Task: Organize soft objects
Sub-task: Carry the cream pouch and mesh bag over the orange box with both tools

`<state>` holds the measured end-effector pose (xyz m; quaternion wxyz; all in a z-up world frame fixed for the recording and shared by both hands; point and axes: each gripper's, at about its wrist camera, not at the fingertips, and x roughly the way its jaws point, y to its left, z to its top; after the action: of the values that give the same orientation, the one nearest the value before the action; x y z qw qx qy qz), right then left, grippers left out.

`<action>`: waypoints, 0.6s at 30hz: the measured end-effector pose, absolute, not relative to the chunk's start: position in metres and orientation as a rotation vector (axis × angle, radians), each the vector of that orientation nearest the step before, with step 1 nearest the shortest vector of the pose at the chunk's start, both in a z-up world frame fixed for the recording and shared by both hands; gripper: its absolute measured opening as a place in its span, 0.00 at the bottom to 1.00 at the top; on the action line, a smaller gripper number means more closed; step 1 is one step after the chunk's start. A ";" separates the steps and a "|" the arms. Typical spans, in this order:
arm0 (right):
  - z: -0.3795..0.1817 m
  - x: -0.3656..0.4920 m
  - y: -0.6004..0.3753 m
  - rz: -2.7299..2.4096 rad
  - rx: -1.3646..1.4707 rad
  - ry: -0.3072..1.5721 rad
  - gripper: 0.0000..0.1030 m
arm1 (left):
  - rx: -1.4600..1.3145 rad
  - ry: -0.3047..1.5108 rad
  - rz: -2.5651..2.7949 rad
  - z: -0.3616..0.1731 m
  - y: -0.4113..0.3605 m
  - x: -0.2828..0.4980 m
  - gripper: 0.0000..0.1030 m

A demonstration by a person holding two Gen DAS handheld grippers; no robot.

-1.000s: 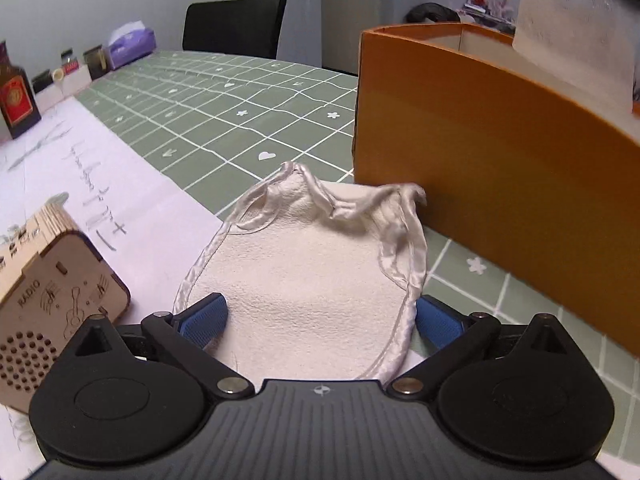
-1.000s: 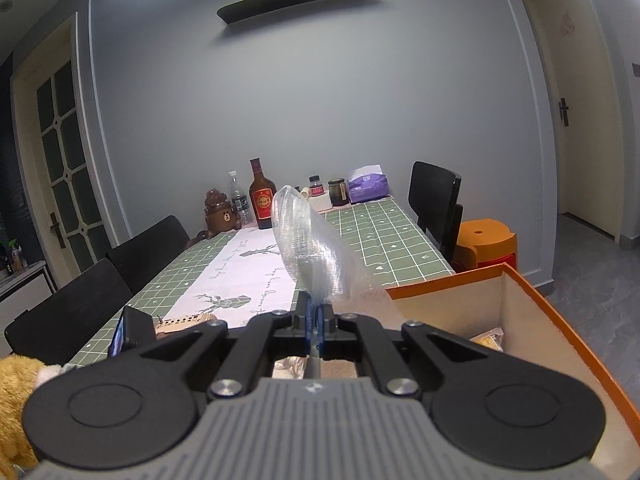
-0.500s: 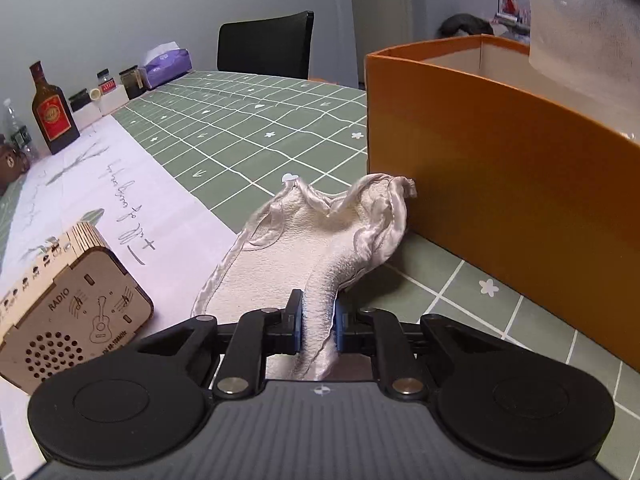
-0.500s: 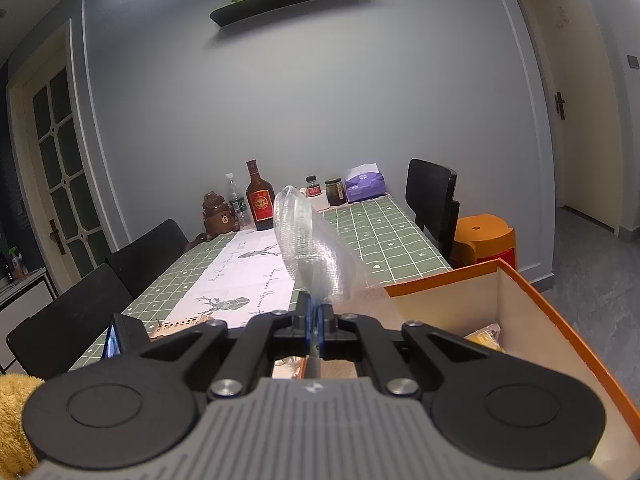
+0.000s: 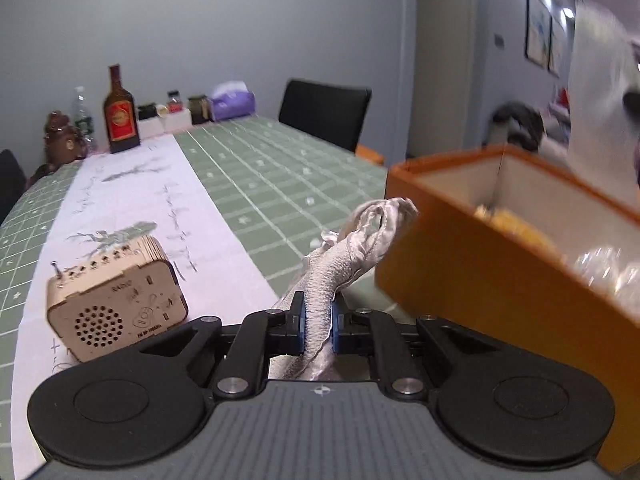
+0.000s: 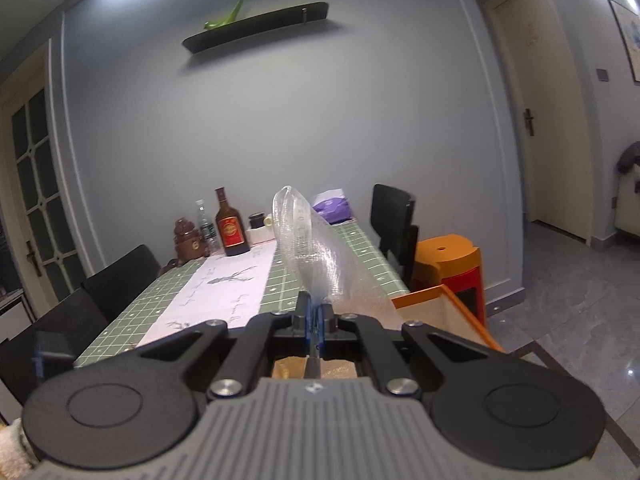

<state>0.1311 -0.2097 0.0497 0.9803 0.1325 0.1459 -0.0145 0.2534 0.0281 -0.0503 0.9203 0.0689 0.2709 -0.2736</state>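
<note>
While jaws clench: left gripper (image 5: 318,322) one cloth pouch (image 5: 347,246) | right gripper (image 6: 315,320) one plastic bag (image 6: 316,256)

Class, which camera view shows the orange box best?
The left wrist view: the orange box shows its outer wall, rim and pale inside beside the cloth the left gripper pinches. The right wrist view shows one corner behind the bubble wrap.

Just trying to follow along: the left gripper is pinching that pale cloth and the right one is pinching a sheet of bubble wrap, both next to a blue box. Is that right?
Nearly. The box is orange, not blue, as the left wrist view shows. The rest holds: the left gripper is shut on the pale cloth, and the right gripper is shut on the bubble wrap.
</note>
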 end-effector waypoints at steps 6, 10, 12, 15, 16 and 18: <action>0.045 0.133 -0.236 -0.084 0.245 0.347 0.00 | 0.061 0.382 -0.476 -0.010 0.017 0.209 0.13; 0.038 0.141 -0.250 -0.102 0.212 0.400 0.00 | 0.014 0.362 -0.439 0.012 -0.002 0.193 0.13; 0.033 0.144 -0.255 -0.105 0.200 0.428 0.00 | -0.022 0.415 -0.456 0.018 -0.012 0.191 0.13; 0.026 0.152 -0.262 -0.062 0.201 0.474 0.00 | -0.059 0.467 -0.504 0.020 -0.028 0.186 0.13; 0.022 0.155 -0.265 -0.049 0.202 0.493 0.00 | -0.063 0.477 -0.516 0.021 -0.033 0.185 0.13; 0.016 0.162 -0.269 -0.051 0.192 0.530 0.00 | -0.070 0.491 -0.538 0.019 -0.045 0.185 0.13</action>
<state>0.1616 -0.2693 0.0156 0.9601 0.0948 0.2617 -0.0254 0.1851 -0.0451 0.0190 0.9338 -0.0342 0.2400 -0.2631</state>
